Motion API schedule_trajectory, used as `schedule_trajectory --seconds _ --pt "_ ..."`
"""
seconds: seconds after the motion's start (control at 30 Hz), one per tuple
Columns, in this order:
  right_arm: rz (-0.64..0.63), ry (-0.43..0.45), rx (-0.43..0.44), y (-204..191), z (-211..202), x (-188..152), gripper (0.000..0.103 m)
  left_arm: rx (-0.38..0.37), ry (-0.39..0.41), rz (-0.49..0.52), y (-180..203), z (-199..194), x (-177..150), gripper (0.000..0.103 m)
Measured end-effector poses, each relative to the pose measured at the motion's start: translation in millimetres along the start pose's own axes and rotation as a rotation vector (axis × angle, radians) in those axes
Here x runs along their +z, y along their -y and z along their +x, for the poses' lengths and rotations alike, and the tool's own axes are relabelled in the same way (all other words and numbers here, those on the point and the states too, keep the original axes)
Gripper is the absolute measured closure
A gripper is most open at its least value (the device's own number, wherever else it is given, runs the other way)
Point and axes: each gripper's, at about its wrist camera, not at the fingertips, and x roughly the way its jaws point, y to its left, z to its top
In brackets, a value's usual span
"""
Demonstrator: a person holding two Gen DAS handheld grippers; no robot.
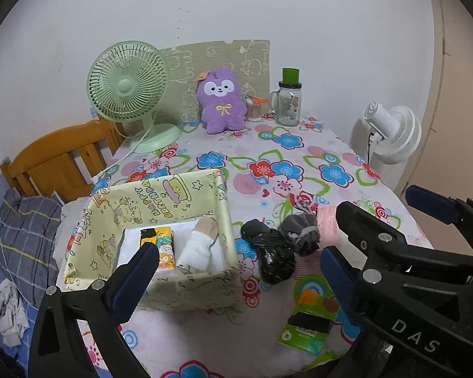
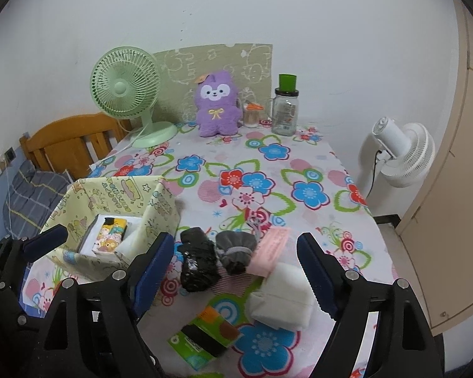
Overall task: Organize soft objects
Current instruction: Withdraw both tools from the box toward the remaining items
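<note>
A yellow fabric storage box (image 1: 176, 286) (image 2: 160, 208) stands at the table's front left. It holds a cartoon tissue pack (image 1: 162, 247) (image 2: 108, 236) and a white rolled sock (image 1: 197, 249). On the cloth to its right lie a black rolled bundle (image 1: 272, 255) (image 2: 198, 260), a grey rolled sock (image 1: 302, 231) (image 2: 236, 250), a pink pack (image 2: 269, 250), a white folded cloth (image 2: 282, 302) and a green packet (image 1: 312, 318) (image 2: 205, 334). My left gripper (image 1: 239, 278) is open and empty, above the box's near right corner. My right gripper (image 2: 233, 277) is open and empty, over the loose items.
At the back stand a green desk fan (image 1: 127, 88), a purple plush toy (image 1: 220, 100) and a glass jar with a green lid (image 1: 288, 100). A white fan (image 2: 400, 154) stands off the right edge. A wooden headboard (image 1: 60, 160) and bedding lie left.
</note>
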Motion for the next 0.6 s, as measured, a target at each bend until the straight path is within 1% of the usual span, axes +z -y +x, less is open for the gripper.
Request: schedule_trajectory --seconds 0.2,0.37,0.6 --pt "0.013 0.009 -0.011 14.1 -11.1 -5.7 0.020 -0.005 0.009 -0.004 14.7 -4.9 -3.8 0.000" --pt "0.017 0.021 -0.011 23.6 -18.2 -10.7 0.020 -0.053 0.011 0.030 30.7 -10.1 -5.7 0.000" --pt "0.023 0.016 -0.019 34.4 -21.6 -20.2 0.020 -0.065 0.000 0.029 44.5 -7.9 -10.9 0.000"
